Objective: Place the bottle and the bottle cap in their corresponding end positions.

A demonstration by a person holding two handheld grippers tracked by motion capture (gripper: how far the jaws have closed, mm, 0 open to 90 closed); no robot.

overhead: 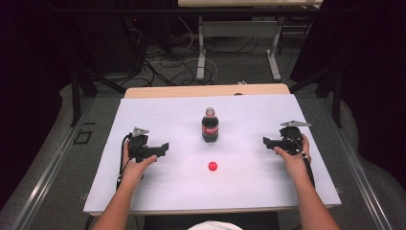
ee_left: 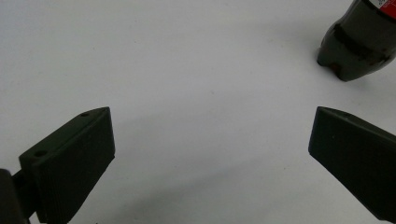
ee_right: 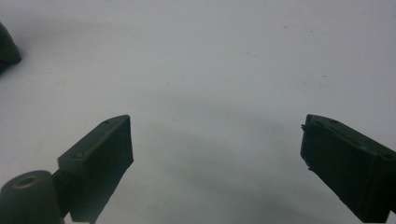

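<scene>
A dark cola bottle [overhead: 210,126] with a red label stands upright at the middle of the white table top [overhead: 158,115]; its neck has no cap on it. A small red cap [overhead: 212,166] lies on the table in front of it. My left gripper [overhead: 164,146] rests on the table left of the bottle, open, nothing between its jaws. In the left gripper view the gripper [ee_left: 212,140] faces bare table, with the bottle's base [ee_left: 357,44] at upper right. My right gripper [overhead: 266,141] sits at the right, open and holding nothing; the right gripper view shows its midpoint [ee_right: 215,144] over bare table.
The table's far wooden edge [overhead: 206,90] lies behind the white sheet. Beyond it stand desk legs [overhead: 201,52] and loose cables [overhead: 163,67] on the floor. Dark curtains close both sides. A person's forearms [overhead: 306,191] come in from the bottom.
</scene>
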